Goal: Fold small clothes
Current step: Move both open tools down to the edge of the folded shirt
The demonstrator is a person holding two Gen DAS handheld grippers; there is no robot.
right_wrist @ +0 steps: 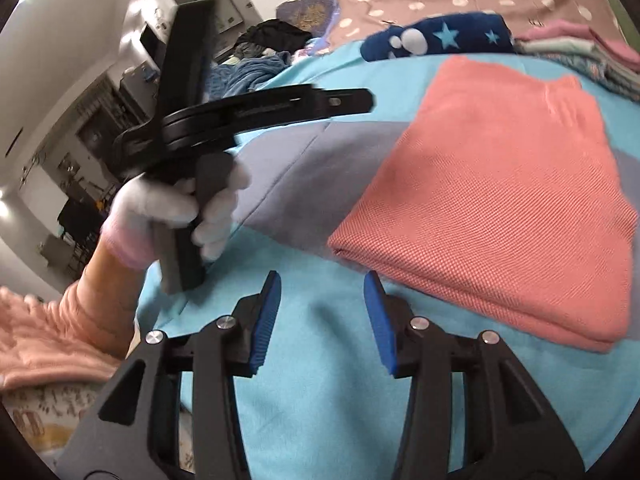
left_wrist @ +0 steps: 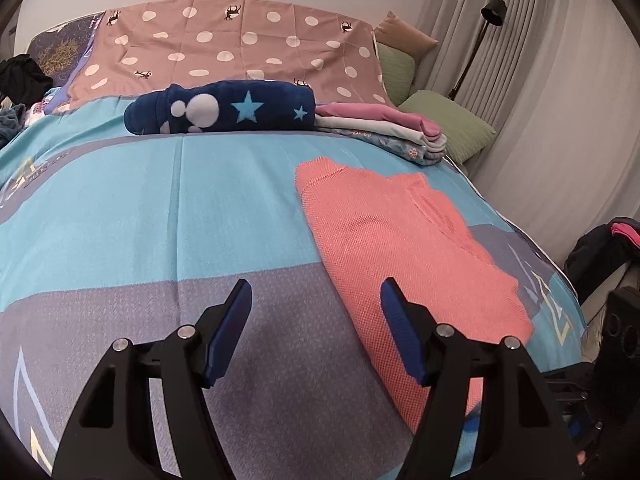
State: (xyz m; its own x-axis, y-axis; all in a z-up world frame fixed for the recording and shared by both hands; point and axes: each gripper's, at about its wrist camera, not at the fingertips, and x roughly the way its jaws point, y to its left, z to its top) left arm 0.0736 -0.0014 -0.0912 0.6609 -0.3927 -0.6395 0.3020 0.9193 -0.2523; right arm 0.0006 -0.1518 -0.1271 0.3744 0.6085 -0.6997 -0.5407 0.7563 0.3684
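Note:
A folded coral knit garment (left_wrist: 404,248) lies on the blue and grey bedspread (left_wrist: 168,208), to the right of centre. My left gripper (left_wrist: 316,300) is open and empty, hovering above the bed just left of the garment's near edge. In the right wrist view the same garment (right_wrist: 504,196) lies ahead and to the right. My right gripper (right_wrist: 322,288) is open and empty above the bedspread (right_wrist: 320,360), just short of the garment's near fold. The left gripper's body (right_wrist: 208,120) shows there, held in a white-gloved hand (right_wrist: 176,208).
A rolled navy star-patterned cloth (left_wrist: 220,110) and a stack of folded clothes (left_wrist: 384,128) lie further back. Green pillows (left_wrist: 452,124) sit at the right, a lamp (left_wrist: 480,40) and curtains beyond. Loose clothes (right_wrist: 256,60) are piled at the bed's far left.

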